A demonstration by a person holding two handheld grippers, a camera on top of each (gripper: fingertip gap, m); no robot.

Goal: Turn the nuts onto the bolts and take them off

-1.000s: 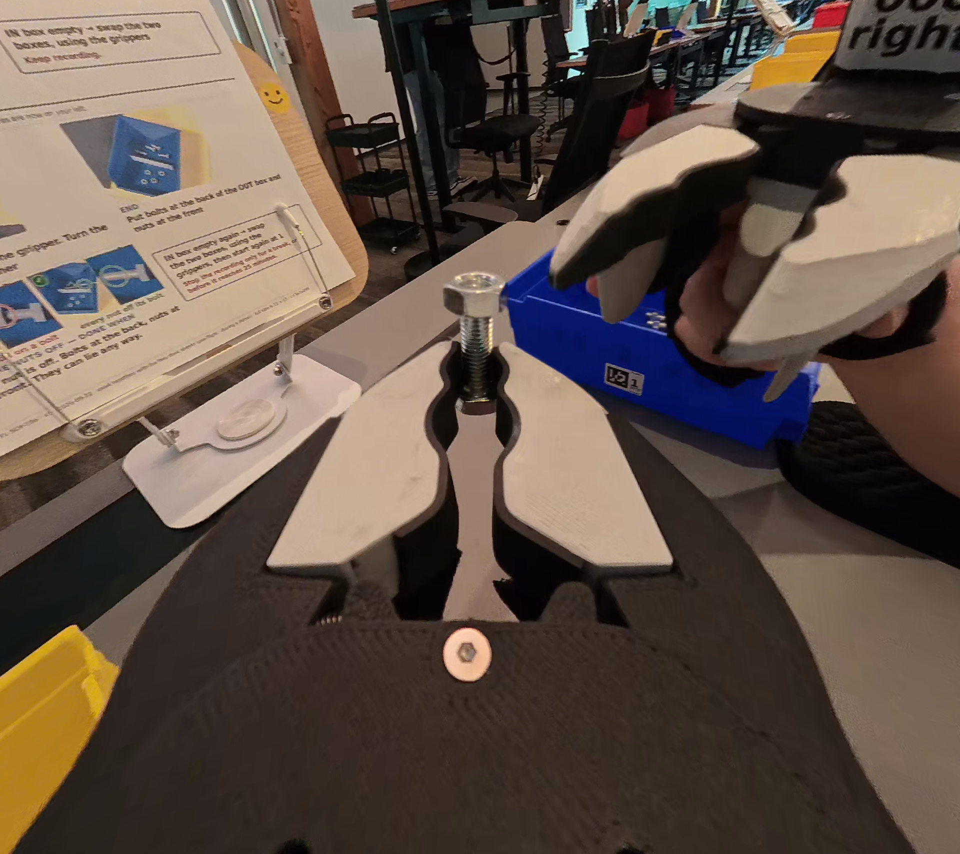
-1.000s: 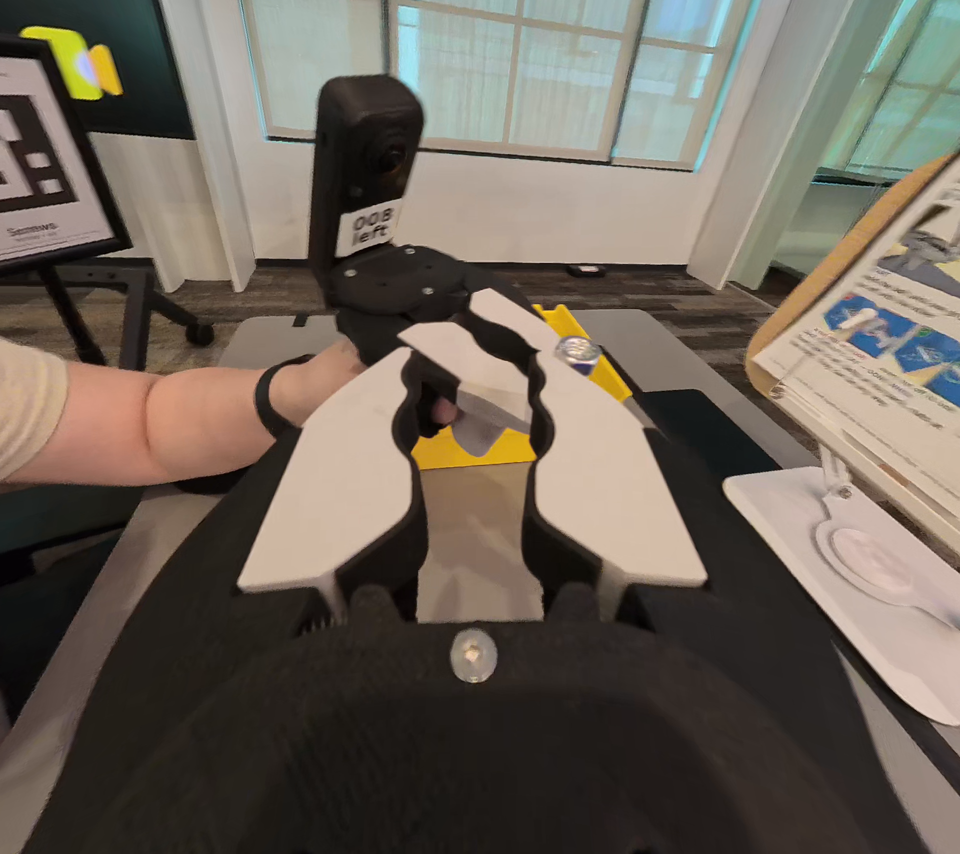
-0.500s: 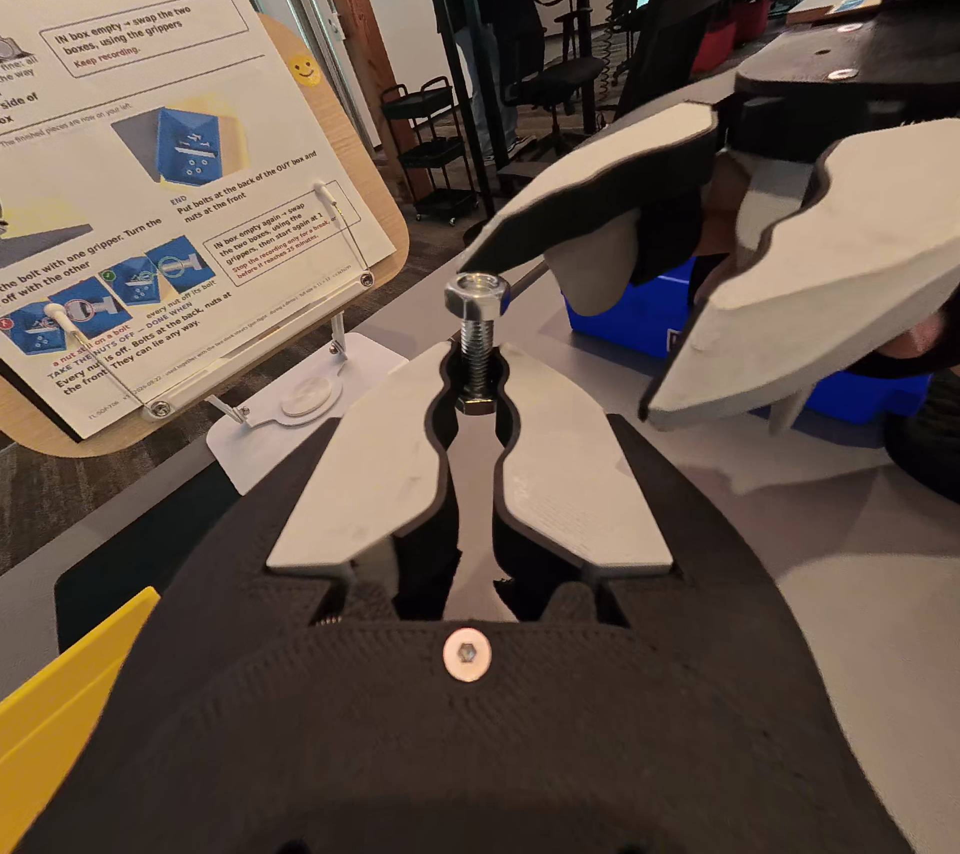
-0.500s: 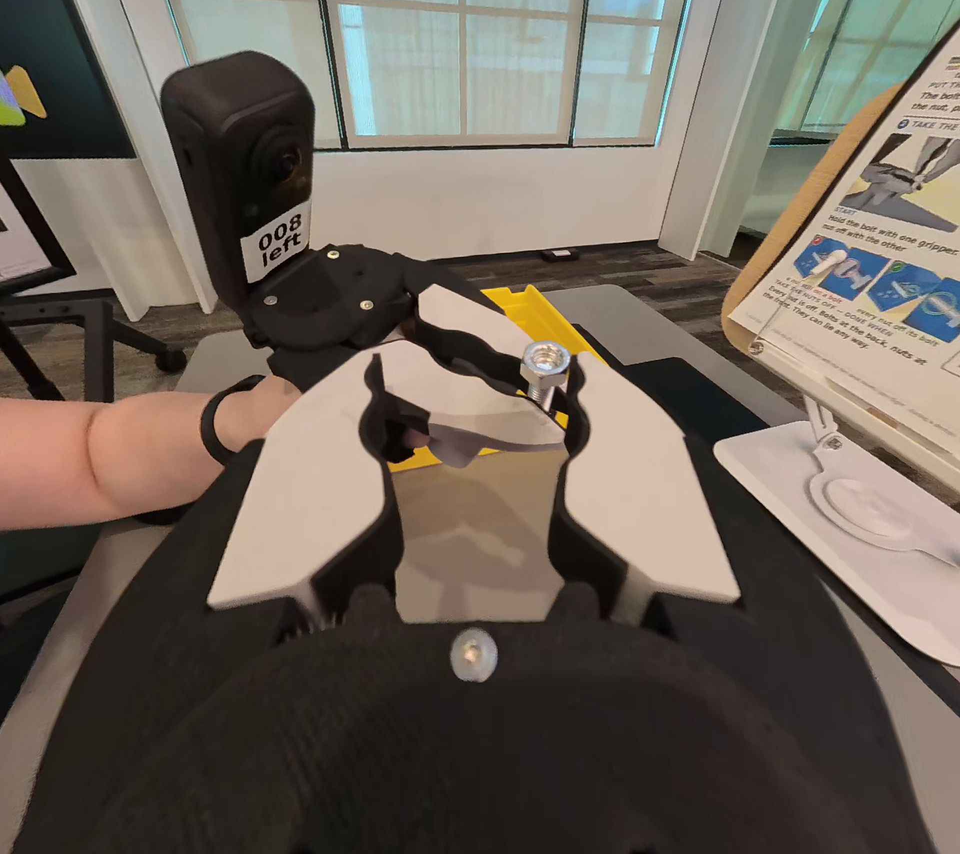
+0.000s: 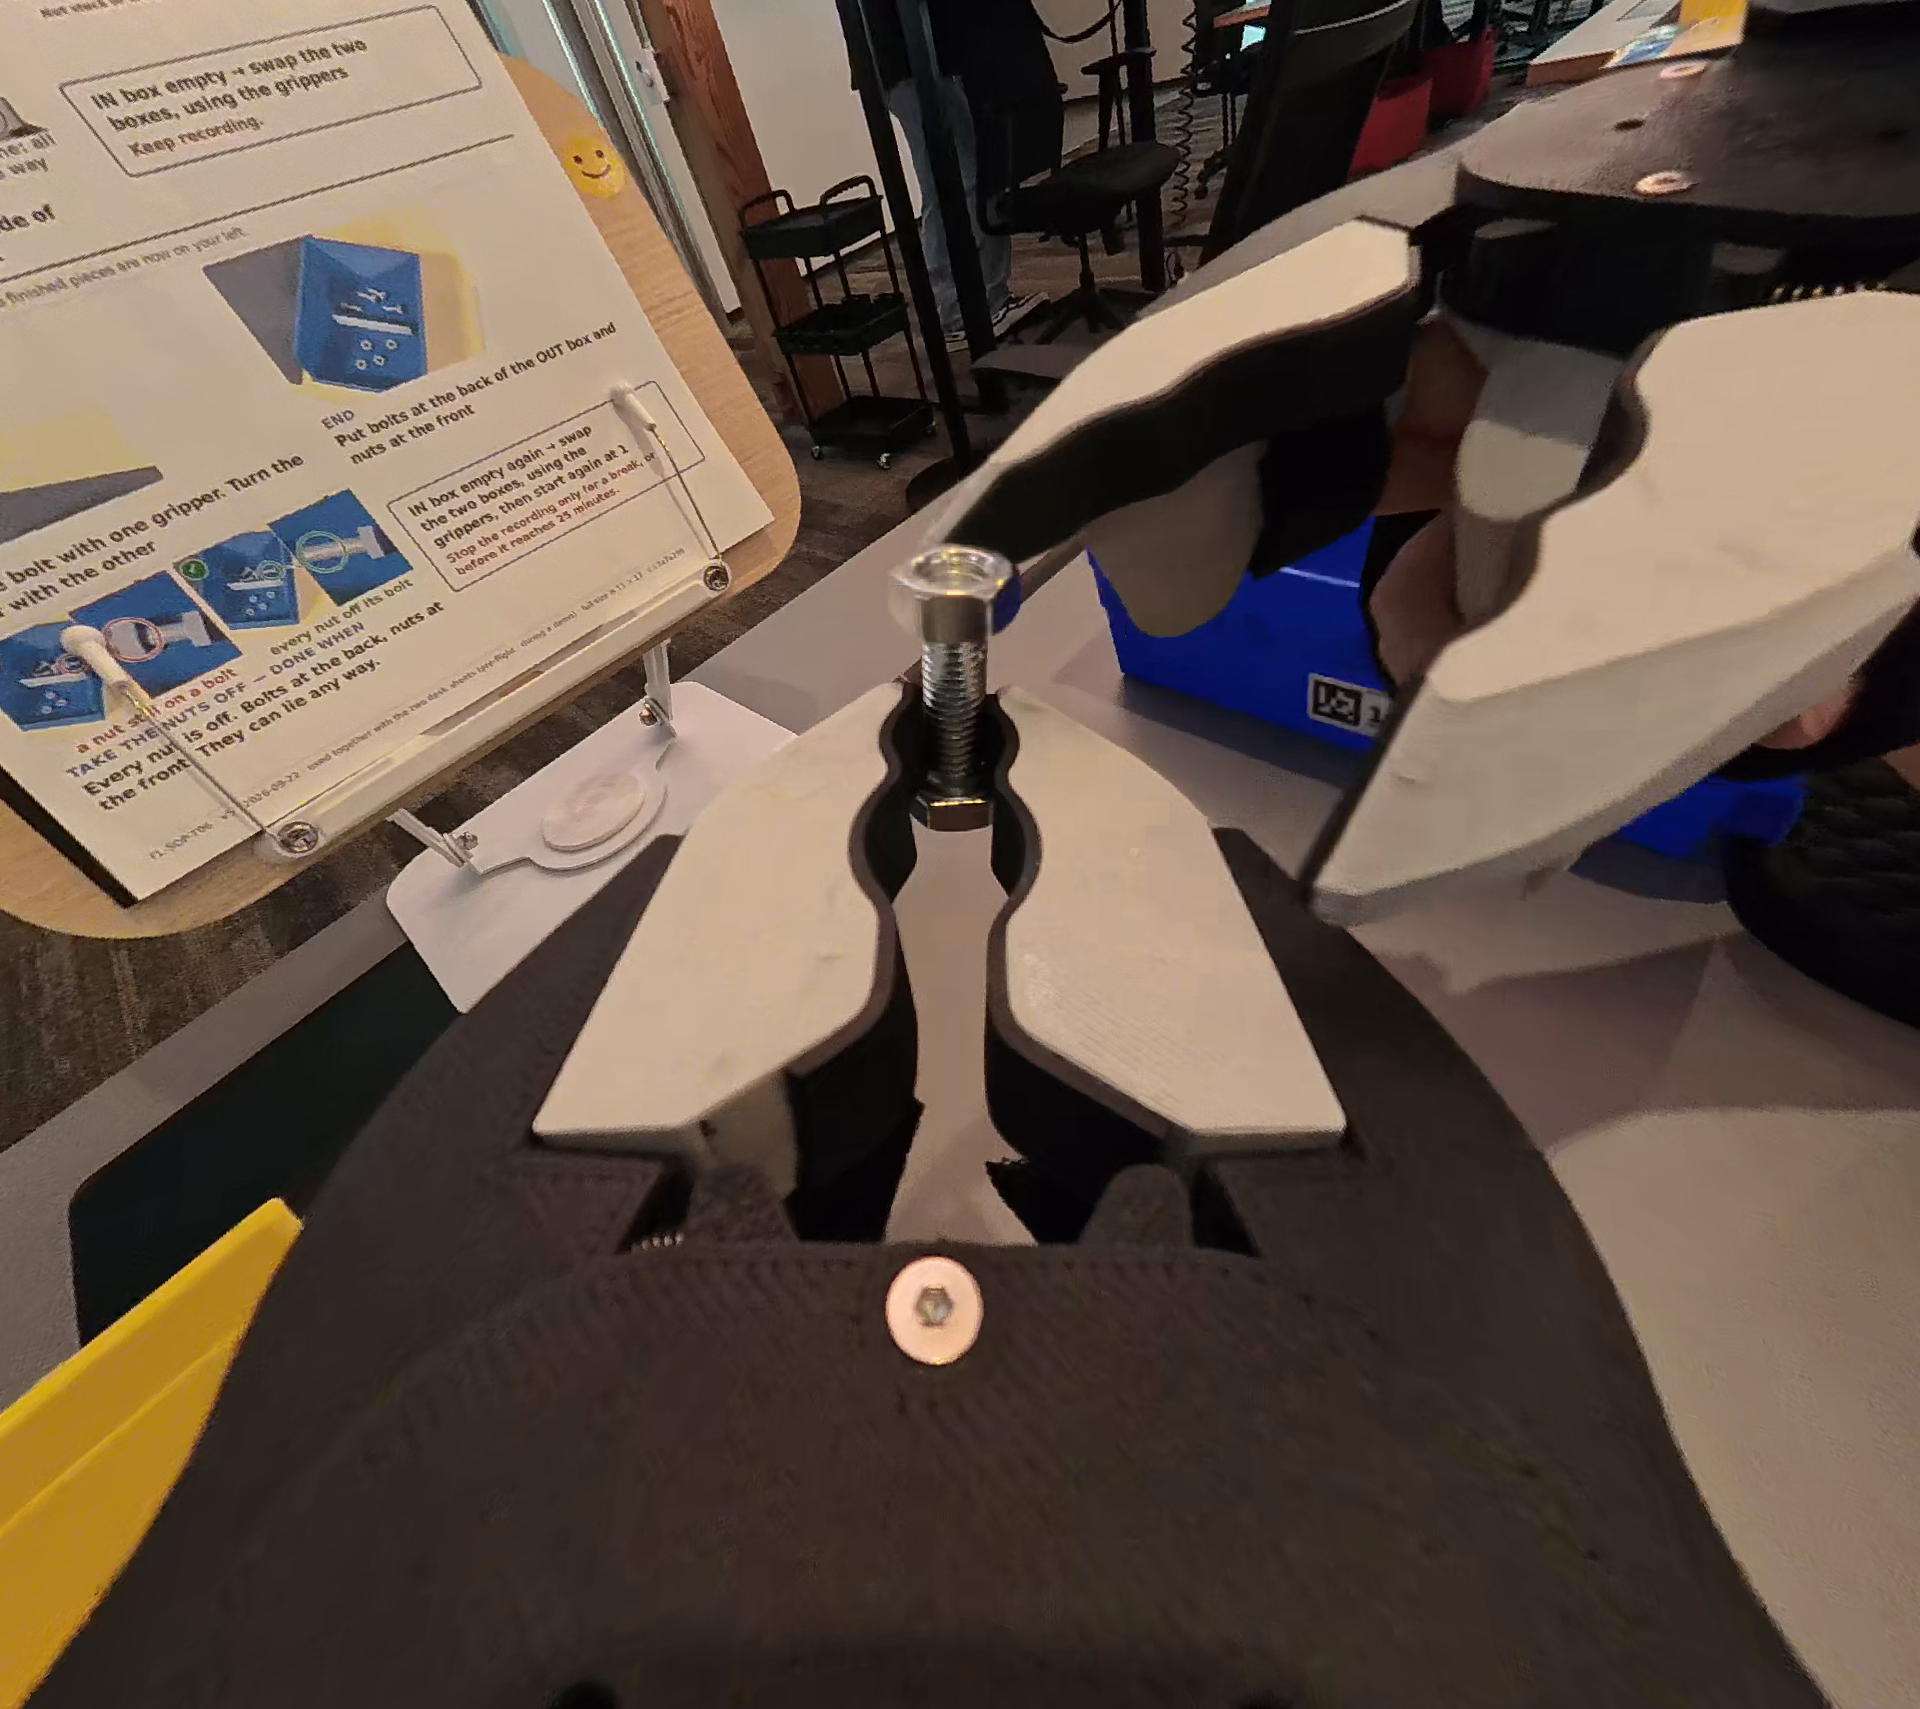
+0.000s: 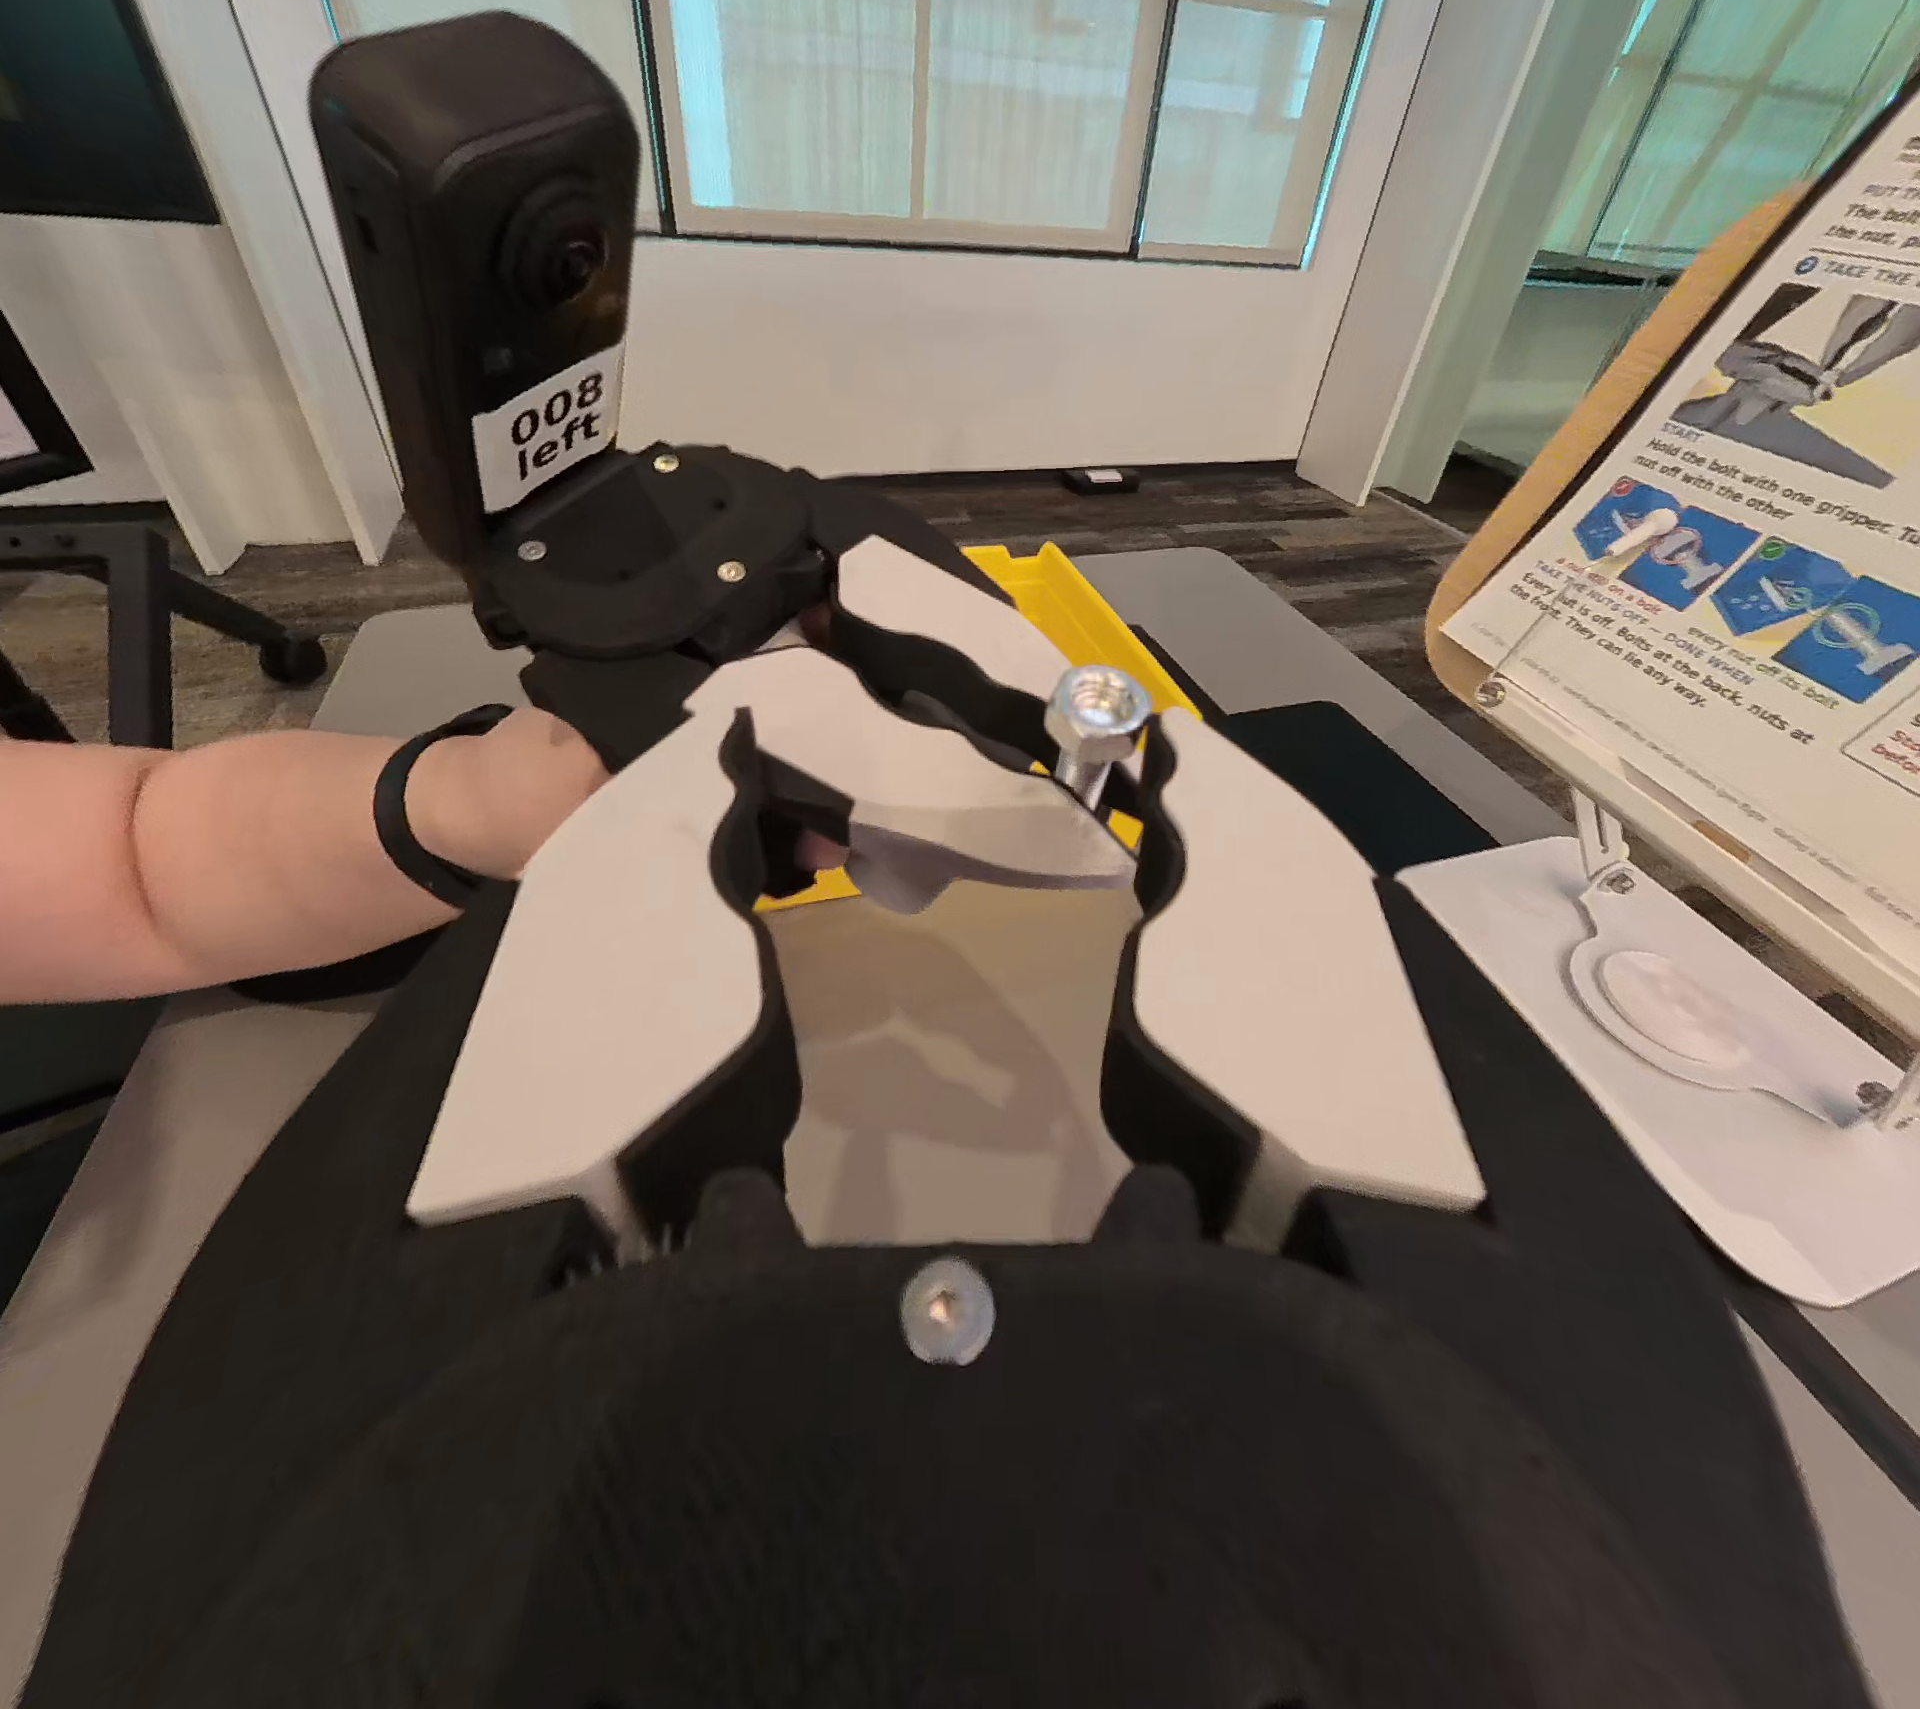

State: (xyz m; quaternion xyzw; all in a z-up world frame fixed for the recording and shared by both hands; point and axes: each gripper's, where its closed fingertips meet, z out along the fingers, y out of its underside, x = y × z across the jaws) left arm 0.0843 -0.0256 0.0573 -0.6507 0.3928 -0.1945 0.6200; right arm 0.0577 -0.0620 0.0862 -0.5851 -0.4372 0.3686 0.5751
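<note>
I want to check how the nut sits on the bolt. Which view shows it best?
The left wrist view: the nut sits at the far end of the bolt, whose whole thread shows, clamped in the left gripper. The right wrist view shows the nut end-on, its hole visible, but the thread mostly hidden.

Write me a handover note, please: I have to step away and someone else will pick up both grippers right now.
Left gripper: shut on the bolt, holding it upright by its lower end, head down between the fingers.
Right gripper: open and empty, one finger right beside the nut, not gripping it.
Nut: sits at the very top of the bolt's thread.
Bins: blue bin behind the grippers, yellow bin at the near left.
Done: bolt picked up and held steady.
Left: close the right gripper on the nut and turn it; which way, the pictures do not tell.
</note>
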